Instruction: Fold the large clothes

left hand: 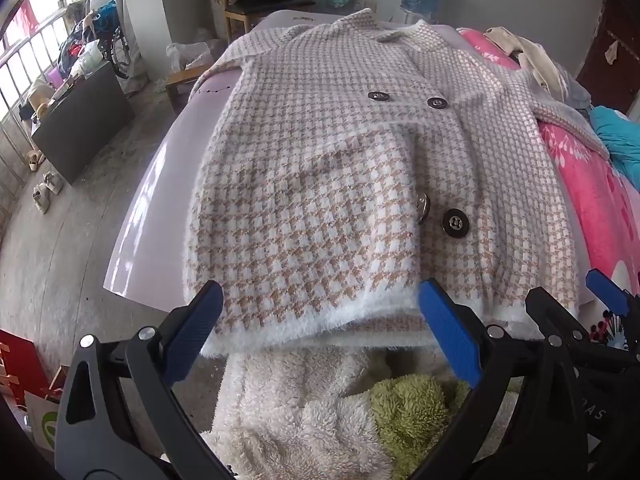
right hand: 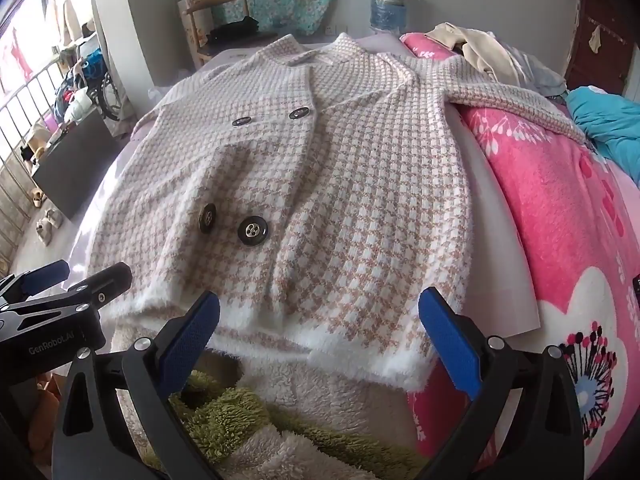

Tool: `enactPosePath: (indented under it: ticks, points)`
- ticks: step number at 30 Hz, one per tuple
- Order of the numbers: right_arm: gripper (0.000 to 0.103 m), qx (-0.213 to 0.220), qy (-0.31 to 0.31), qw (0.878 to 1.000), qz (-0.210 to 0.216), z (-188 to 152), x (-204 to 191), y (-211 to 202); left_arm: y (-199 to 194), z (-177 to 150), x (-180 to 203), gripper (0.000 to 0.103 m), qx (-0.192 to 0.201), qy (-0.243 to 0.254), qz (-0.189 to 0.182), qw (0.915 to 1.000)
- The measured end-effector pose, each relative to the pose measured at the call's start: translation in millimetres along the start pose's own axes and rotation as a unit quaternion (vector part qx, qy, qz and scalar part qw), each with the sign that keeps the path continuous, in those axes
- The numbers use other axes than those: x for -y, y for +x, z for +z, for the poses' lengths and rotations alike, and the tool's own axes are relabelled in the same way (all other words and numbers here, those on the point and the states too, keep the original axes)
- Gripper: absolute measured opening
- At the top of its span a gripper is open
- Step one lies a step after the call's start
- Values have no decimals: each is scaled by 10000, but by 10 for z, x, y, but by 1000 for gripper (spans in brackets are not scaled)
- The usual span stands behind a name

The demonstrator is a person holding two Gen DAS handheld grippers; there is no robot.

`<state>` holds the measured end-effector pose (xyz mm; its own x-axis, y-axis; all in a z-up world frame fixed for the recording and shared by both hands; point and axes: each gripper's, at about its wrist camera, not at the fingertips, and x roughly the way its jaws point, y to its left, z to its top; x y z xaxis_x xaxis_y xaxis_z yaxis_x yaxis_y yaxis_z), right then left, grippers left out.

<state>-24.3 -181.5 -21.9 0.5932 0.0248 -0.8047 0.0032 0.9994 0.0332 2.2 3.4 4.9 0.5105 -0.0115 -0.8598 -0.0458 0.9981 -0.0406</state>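
A beige and white houndstooth coat (left hand: 320, 168) (right hand: 320, 184) with dark buttons (right hand: 252, 231) lies front up on a pale lilac board (left hand: 160, 184) on the bed. Its collar points away and its fuzzy white hem (left hand: 304, 328) is nearest to me. One sleeve (right hand: 520, 104) stretches right over the pink blanket. My left gripper (left hand: 320, 320) hovers open just over the hem's left part, nothing between its blue pads. My right gripper (right hand: 320, 320) stands open over the hem's right part, also with nothing in it. The left gripper (right hand: 60, 284) shows at the right wrist view's left edge.
A pink flowered blanket (right hand: 560, 208) covers the bed to the right, with a teal cloth (right hand: 604, 124) and beige clothes (right hand: 480, 52) further back. A cream and green fleece (left hand: 340, 412) lies below the hem. Concrete floor (left hand: 60, 240), a dark box (left hand: 84, 124) and shoes are left.
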Motion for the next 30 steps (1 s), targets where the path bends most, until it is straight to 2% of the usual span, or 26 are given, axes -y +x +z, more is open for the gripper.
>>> enactPosePath:
  ticks: [30]
  points:
    - [97,54,1,10000,-53,-12,12,-11,-34,-21,23,95,38,-11,13,10000]
